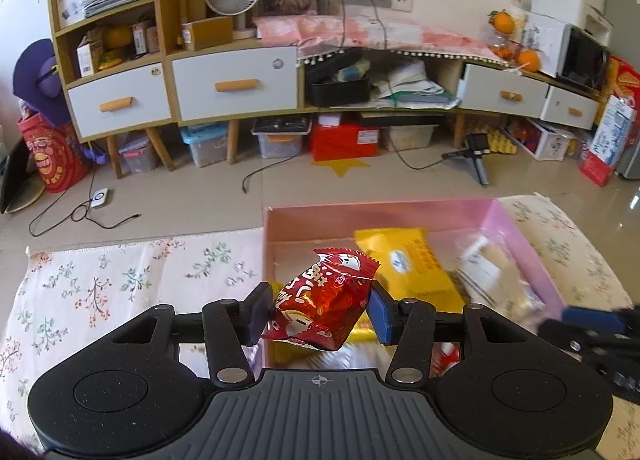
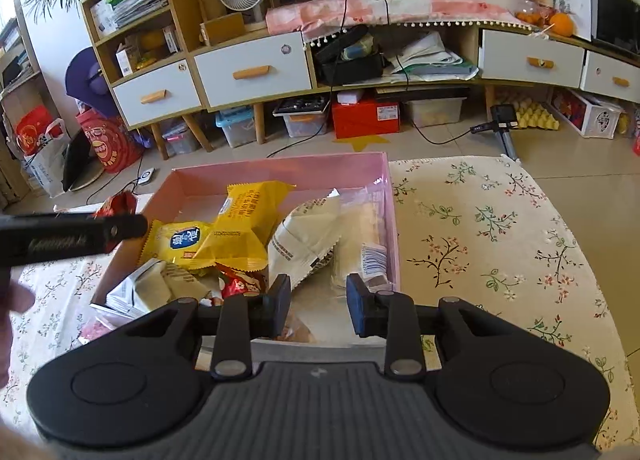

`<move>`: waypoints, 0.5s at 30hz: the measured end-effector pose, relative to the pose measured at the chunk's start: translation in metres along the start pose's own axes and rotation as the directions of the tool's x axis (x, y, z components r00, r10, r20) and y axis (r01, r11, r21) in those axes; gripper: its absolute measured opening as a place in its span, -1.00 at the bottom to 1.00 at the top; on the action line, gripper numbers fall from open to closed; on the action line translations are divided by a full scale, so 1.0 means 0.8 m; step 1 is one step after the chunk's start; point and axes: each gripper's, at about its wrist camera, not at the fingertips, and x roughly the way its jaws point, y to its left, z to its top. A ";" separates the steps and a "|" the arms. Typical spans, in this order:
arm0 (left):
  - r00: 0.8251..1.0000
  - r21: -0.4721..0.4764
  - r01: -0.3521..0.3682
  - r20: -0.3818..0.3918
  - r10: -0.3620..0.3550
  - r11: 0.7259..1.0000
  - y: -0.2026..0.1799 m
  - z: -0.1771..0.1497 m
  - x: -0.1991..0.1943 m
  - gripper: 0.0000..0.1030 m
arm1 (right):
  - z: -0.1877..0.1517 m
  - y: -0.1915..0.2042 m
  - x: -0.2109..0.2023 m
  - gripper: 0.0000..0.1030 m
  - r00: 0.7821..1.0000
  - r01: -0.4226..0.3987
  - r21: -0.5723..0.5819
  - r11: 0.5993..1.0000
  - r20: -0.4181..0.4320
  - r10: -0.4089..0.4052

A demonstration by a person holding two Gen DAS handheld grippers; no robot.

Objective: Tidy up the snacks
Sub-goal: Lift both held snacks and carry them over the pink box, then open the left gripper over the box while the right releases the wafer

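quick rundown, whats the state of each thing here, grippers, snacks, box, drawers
left gripper: shut on the red snack, held above the box
right gripper: jaws apart, nothing between them
pink box: open, no lid on, snacks piled inside
yellow packets: lying in the box
white packet: lying in the box
drawers: closed

Snack packets [image 2: 240, 227] lie in the box [image 2: 280, 165] on the tablecloth [image 2: 480, 227], cabinet [image 2: 256, 71] behind
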 end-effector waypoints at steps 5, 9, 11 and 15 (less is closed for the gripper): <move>1.000 0.005 -0.026 -0.005 0.026 1.000 0.006 0.006 0.018 -0.07 | 0.001 0.000 0.004 -0.45 1.000 0.006 0.006 1.000 -0.006 -0.006; 0.999 -0.005 -0.032 0.006 0.032 0.999 0.009 0.009 0.023 0.01 | 0.002 0.002 0.003 -0.41 1.000 0.008 0.006 1.000 -0.004 -0.008; 1.000 -0.014 -0.014 0.004 0.014 1.000 0.011 0.009 0.021 0.26 | 0.002 0.004 0.002 -0.41 1.000 0.007 0.002 1.000 -0.001 -0.007; 1.000 0.005 -0.006 0.031 0.005 1.000 0.007 0.006 0.009 0.52 | 0.003 0.007 -0.002 -0.18 1.000 0.003 -0.005 1.000 0.007 -0.003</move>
